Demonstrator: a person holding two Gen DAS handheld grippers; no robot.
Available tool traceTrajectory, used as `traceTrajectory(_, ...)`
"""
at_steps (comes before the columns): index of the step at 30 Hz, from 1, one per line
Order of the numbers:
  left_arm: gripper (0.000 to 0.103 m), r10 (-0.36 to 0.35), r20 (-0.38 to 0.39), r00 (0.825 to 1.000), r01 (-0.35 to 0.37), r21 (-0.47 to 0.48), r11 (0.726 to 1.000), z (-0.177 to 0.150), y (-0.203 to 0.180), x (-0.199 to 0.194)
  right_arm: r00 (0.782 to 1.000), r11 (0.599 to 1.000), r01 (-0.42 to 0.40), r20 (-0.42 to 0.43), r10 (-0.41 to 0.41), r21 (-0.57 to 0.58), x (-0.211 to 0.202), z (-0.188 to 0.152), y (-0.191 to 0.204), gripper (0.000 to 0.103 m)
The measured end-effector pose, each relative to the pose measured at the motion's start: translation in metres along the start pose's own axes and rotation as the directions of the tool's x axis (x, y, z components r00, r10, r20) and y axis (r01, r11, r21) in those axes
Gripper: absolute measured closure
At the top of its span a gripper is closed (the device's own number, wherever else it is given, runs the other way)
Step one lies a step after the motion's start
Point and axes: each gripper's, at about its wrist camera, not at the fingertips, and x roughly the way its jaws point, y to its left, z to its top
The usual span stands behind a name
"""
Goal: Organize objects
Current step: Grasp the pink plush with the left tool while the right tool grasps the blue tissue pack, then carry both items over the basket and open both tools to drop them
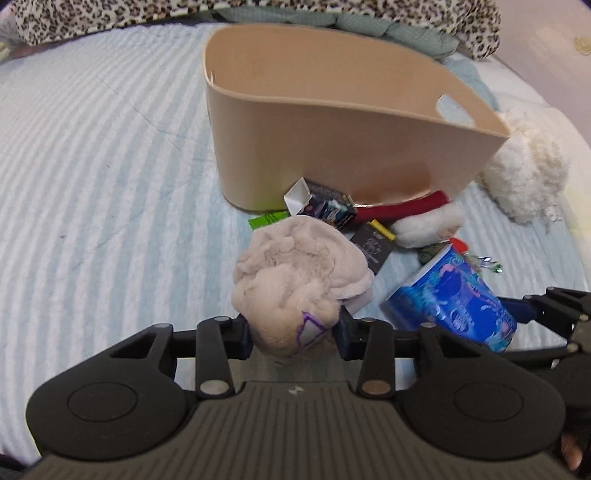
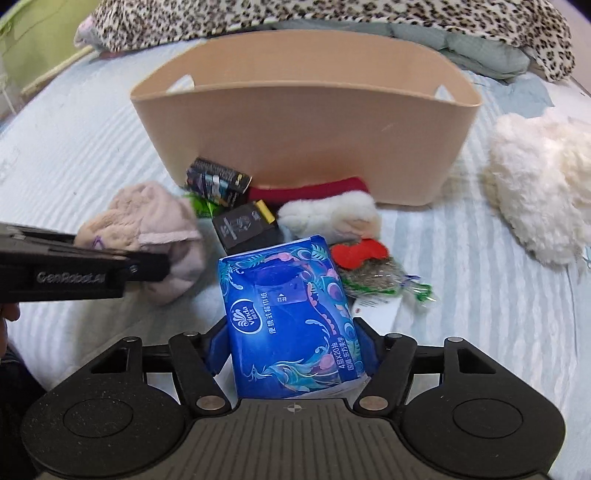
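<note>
My left gripper (image 1: 293, 326) is shut on a beige plush sock bundle (image 1: 299, 266), held just above the striped bedspread; it also shows in the right wrist view (image 2: 147, 229). My right gripper (image 2: 291, 343) is shut on a blue tissue pack (image 2: 291, 310), which also shows in the left wrist view (image 1: 450, 295). A tan plastic basket (image 1: 332, 147) stands beyond both, also in the right wrist view (image 2: 306, 140); its inside bottom is hidden.
Small items lie in front of the basket: a dark printed box (image 2: 218, 181), a black card pack (image 2: 245, 225), a red and white plush (image 2: 328, 210), a green wrapper (image 1: 267, 219). A white fluffy toy (image 2: 539, 184) lies right. Leopard-print bedding (image 2: 332, 18) is behind.
</note>
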Motion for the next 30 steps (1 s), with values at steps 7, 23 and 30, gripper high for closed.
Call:
traceTrajectory(7,0.06,0.026,0.131,0.991,-0.03,0.022,0.999,0.017,0.0,-0.059,0.993,0.998,-0.018,0.119,0.011,0.057,-0.049,0.022,-0.021,0.039)
traceTrajectory(23,0.06,0.129,0.312,0.941,-0.158,0.07,0.985,0.121,-0.023,-0.05,0.946,0.99,-0.053,0.323,0.009,0.127,-0.068,0.137,-0.06,0.039)
traceTrajectory(30,0.06,0.183,0.183,0.966,-0.202,0.089,0.975,0.134,-0.024,0.027,0.969,0.99,-0.013,0.246,-0.022,0.14,-0.016,0.171,-0.06,0.039)
